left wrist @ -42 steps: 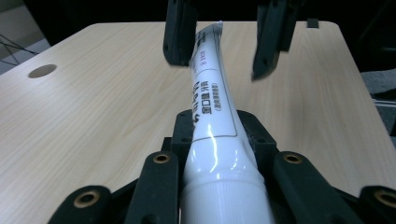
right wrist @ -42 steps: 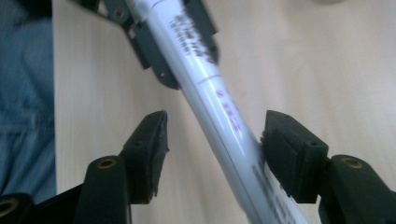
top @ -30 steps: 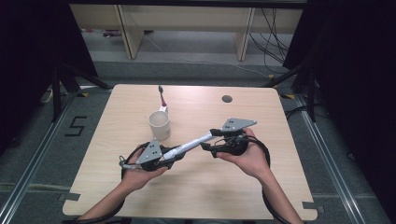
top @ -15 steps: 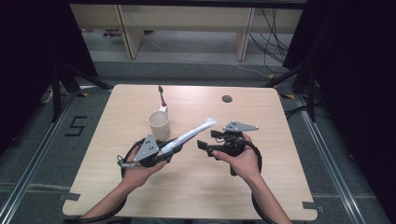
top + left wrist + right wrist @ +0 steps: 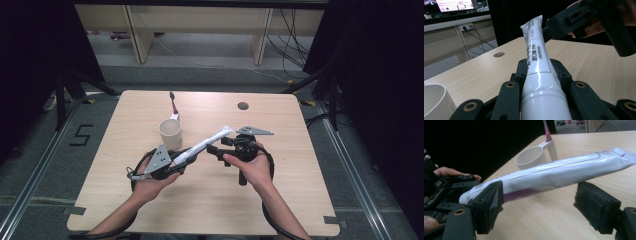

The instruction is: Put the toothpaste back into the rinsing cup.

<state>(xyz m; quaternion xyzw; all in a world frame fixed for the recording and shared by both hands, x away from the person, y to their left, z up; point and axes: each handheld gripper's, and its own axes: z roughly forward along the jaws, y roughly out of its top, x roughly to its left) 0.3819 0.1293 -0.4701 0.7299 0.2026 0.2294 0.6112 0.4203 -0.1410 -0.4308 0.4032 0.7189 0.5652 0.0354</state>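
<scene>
The tube slants above the table, just right of the cup, its cap end pinched in the left gripper. The right gripper, jaws spread, sits beside the tube's flat end, not touching.

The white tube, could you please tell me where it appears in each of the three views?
High view: the white tube slants across table centre, held by the left gripper.
Left gripper view: centre, rising away from the camera.
Right gripper view: lying across the middle.
Shared landmark: the cream cup.
</scene>
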